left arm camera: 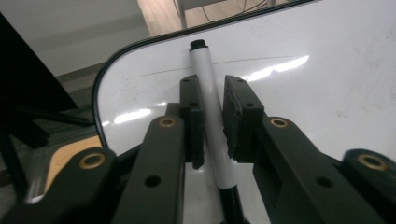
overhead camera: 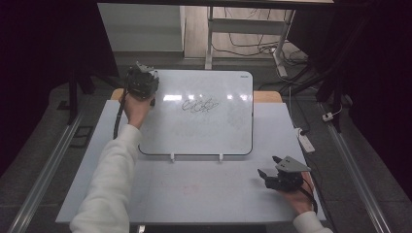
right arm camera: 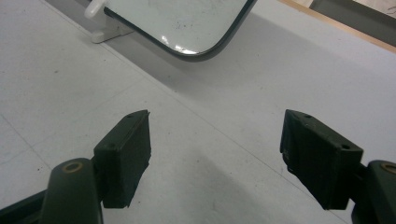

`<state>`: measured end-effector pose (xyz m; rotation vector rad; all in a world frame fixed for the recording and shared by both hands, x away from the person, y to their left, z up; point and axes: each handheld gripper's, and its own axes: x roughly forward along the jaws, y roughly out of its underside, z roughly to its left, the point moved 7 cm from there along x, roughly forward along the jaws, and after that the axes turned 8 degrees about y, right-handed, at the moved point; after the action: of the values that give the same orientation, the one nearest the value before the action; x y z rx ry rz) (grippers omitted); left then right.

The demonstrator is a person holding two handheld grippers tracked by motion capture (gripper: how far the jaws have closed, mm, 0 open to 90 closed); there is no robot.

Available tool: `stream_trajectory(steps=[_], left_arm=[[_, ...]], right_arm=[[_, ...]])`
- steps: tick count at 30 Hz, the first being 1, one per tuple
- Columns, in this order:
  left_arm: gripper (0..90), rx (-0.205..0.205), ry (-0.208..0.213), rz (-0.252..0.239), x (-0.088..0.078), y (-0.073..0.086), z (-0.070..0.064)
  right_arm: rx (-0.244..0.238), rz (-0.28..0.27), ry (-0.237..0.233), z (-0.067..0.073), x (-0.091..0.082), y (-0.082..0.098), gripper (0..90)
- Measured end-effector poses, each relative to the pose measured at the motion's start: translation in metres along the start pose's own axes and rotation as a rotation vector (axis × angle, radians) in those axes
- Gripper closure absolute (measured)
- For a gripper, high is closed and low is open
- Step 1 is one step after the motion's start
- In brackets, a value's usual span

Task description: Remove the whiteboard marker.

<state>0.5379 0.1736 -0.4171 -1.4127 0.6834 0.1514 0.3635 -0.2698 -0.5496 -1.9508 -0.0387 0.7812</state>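
Nearest the person, at the lower right of the high view, the right tool rests on the pale table in the right hand, its two jaws spread wide with nothing between them. Its own view shows the right tool over bare table, and beyond the jaws a rounded corner of the whiteboard with a small white foot under its edge.

Farther off lies the whiteboard, flat on the table, dark-rimmed, with a scribble of dark ink in its upper middle — two white feet show along its near edge.

At the whiteboard's far left corner the left hand, in a white sleeve, holds the left tool. In its own view the left tool is clenched on a whiteboard marker: the white barrel runs between the two pads, which press it from either side, its dark end pointing away towards the board's rim. The marker lies on — or just over — the board's glossy surface; which, I cannot tell.
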Motion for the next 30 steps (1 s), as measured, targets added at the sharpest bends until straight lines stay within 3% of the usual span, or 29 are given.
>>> stream_trajectory(steps=[5,9,16,22,30], left_arm=[[81.8,-0.005,0.028,-0.009,0.001,-0.001,-0.005],[82.0,0.02,0.026,-0.007,-0.001,-0.001,-0.007],[82.1,0.053,0.069,-0.04,-0.02,-0.001,-0.01],[82.1,0.064,0.169,-0.1,-0.047,0.009,-0.022],[82.1,0.068,0.329,-0.155,-0.083,0.038,-0.047]], right_arm=[[0.0,0.001,0.006,-0.001,0.0,0.0,25.1],[-0.003,-0.004,0.009,-0.001,-0.001,0.0,25.3],[0.002,-0.013,0.014,-0.002,-0.001,0.0,26.3],[0.015,-0.041,0.003,-0.003,-0.004,-0.003,27.9],[0.032,-0.056,-0.025,-0.002,-0.007,-0.007,28.9]])
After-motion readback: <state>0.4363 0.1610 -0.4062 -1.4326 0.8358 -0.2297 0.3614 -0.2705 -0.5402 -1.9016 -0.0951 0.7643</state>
